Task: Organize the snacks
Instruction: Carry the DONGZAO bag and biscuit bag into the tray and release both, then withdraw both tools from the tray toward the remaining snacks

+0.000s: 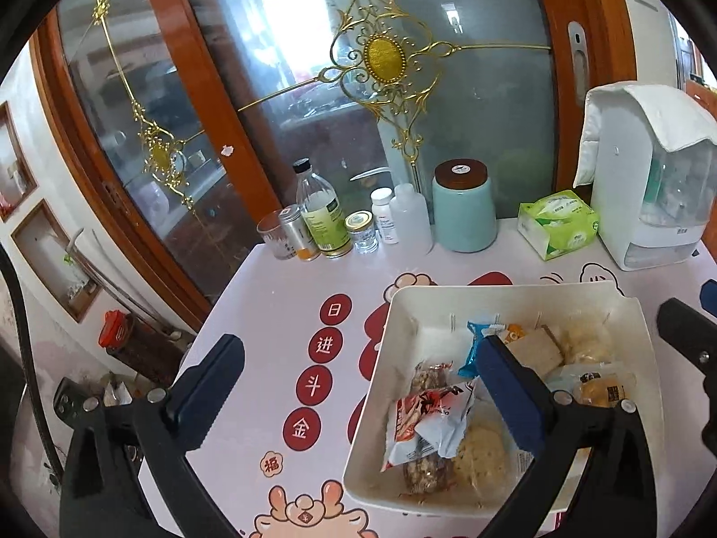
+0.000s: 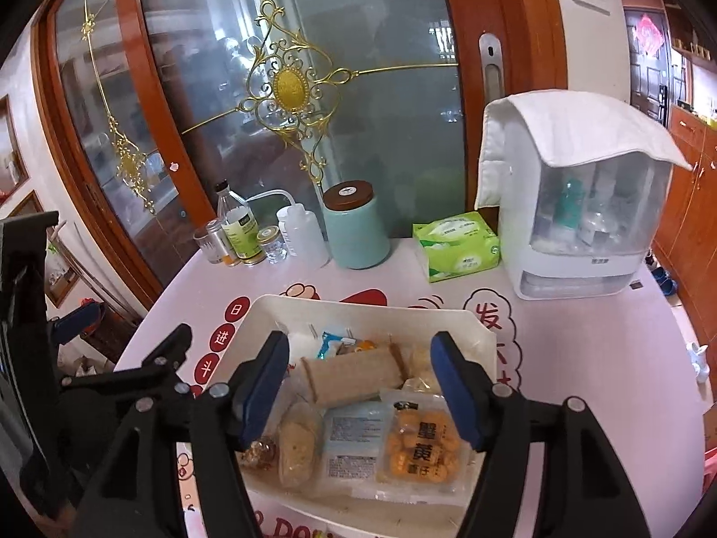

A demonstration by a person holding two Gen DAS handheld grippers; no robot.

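Observation:
A white tray (image 1: 493,289) (image 2: 358,305) stands on the pink printed table and holds several snacks. In the left wrist view I see a red-and-white packet (image 1: 425,421), a blue packet (image 1: 477,345), a round cracker pack (image 1: 481,453) and a brown wafer block (image 1: 535,347). My left gripper (image 1: 358,385) is open wide and straddles the tray's left wall, holding nothing. My right gripper (image 2: 360,390) hangs open over the tray's middle. The wafer block (image 2: 354,374), a pale blue pack (image 2: 356,441) and an orange egg-yolk ball pack (image 2: 423,444) lie below it, untouched.
Along the table's back edge stand several bottles and jars (image 1: 322,219), a teal canister (image 1: 464,208), a green tissue pack (image 1: 558,224) and a white cloth-draped appliance (image 2: 578,206). A glass sliding door (image 1: 381,58) rises behind. The table edge drops off at the left.

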